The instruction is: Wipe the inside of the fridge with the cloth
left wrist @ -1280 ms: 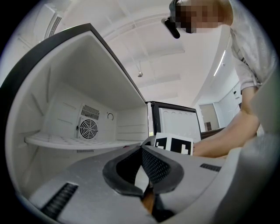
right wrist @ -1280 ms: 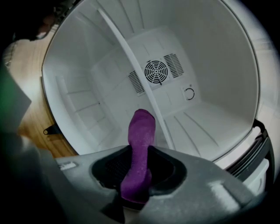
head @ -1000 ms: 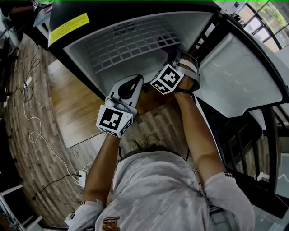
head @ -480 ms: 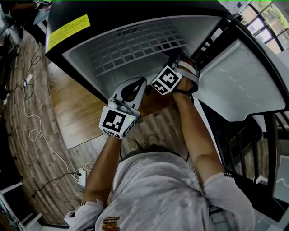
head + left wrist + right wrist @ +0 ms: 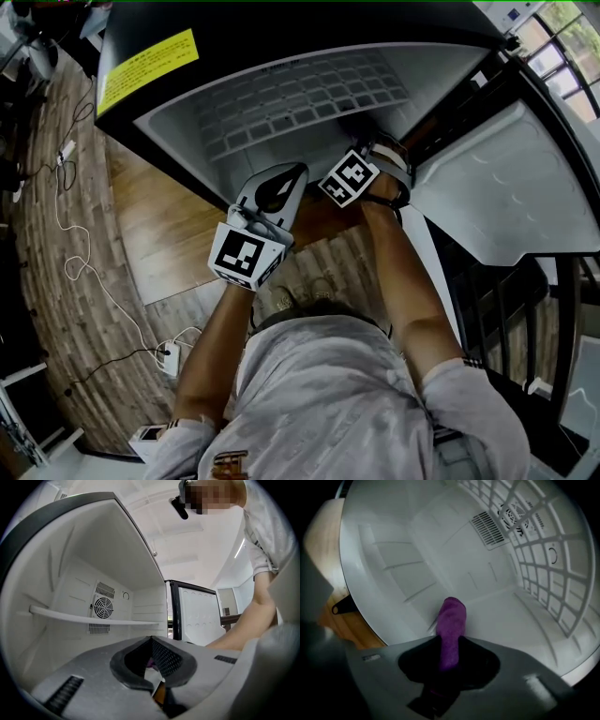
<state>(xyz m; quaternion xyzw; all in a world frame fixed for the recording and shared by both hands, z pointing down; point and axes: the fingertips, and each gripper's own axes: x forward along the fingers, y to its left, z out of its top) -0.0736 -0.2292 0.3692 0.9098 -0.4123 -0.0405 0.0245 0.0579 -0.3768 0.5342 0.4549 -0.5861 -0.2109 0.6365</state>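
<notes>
Purple cloth (image 5: 452,616) juts from the right gripper (image 5: 449,644), whose jaws are clamped tight on it, low inside the open white fridge (image 5: 417,550), beneath a white grid shelf (image 5: 553,573). The left gripper (image 5: 151,640) hovers at the fridge's mouth, its jaws closed together and holding nothing.

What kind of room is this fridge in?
Probably a workroom or office, not a kitchen: the small open fridge stands on a wood-pattern floor with loose cables and a power strip, and big windows are nearby.
</notes>
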